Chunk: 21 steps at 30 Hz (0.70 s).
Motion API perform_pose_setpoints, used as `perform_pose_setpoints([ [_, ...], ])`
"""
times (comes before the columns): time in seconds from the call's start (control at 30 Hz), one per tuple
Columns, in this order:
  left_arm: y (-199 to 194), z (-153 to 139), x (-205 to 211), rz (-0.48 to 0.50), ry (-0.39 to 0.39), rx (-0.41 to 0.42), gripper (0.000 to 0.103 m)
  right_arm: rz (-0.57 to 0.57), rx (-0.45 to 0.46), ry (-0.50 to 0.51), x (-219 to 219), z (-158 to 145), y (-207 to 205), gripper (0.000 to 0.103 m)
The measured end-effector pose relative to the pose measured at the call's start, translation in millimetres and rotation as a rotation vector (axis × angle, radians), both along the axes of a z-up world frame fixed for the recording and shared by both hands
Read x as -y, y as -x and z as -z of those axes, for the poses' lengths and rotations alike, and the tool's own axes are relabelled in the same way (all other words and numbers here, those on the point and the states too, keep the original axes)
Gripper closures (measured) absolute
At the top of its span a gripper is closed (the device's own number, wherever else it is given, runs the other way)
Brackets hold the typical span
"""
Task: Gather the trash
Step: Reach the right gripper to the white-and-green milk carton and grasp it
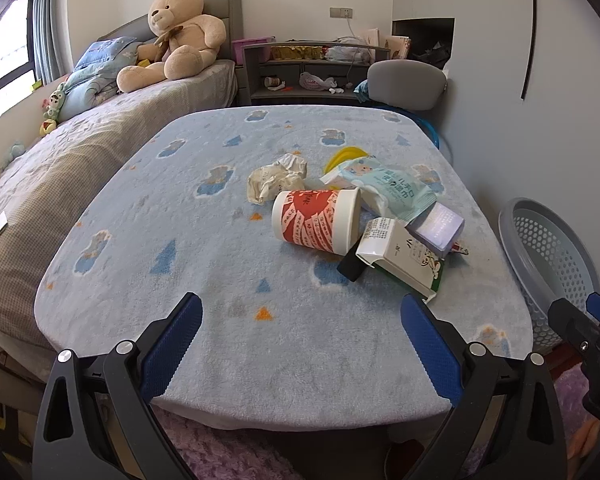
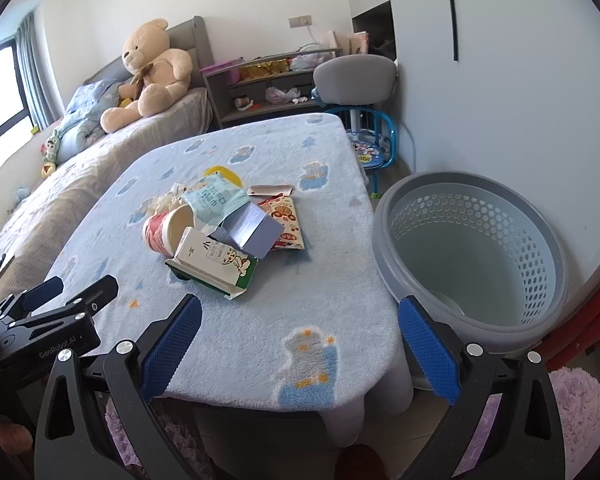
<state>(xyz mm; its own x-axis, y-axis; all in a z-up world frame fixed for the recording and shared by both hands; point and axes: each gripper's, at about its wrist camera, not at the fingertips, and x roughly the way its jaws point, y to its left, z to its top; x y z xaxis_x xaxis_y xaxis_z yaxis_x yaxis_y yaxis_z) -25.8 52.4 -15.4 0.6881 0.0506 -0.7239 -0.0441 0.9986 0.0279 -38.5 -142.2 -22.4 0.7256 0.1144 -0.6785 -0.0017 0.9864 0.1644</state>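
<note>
left gripper [image 1: 300,344] and right gripper [image 2: 300,346] both agape, empty, at table's near edge | trash heap ahead at 12–1 o'clock | cup [image 1: 316,222] light, crushable: pinch rim | carton [image 1: 400,256] stiff: pinch flat sides | bin [image 2: 476,256] at 2 o'clock

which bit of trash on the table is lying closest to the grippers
The white and green carton, at the near edge of the pile. The red cup, purple box and crumpled paper all lie farther back.

Both wrist views low at table [image 1: 260,360] edge, sharing the trash pile [image 2: 220,232].
</note>
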Motion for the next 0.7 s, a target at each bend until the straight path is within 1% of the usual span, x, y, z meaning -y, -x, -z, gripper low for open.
perform_pose_setpoints([
  [0.2, -9.9, 5.1, -18.6, -0.043, 0.004, -0.001, 0.008, -0.093, -0.029, 0.044, -24.0, 14.4, -23.8, 0.006],
  [0.33, -17.2, 10.6, -33.5, -0.076, 0.020, -0.011, 0.008, -0.140, -0.027, 0.034, -34.1, 23.8, -40.3, 0.007],
  [0.43, -22.3, 15.8, -44.0, -0.103, 0.020, -0.023, 0.008, -0.198, -0.028, 0.005, -39.9, 28.0, -51.5, 0.007],
  [0.6, -29.5, 24.4, -56.7, -0.127, 0.032, -0.039, 0.008, -0.253, -0.042, 0.059, -56.4, 32.5, -68.4, 0.007],
  [0.7, -33.4, 28.9, -59.4, -0.132, 0.028, -0.048, 0.008, -0.291, -0.031, 0.103, -66.6, 33.6, -75.6, 0.007],
])
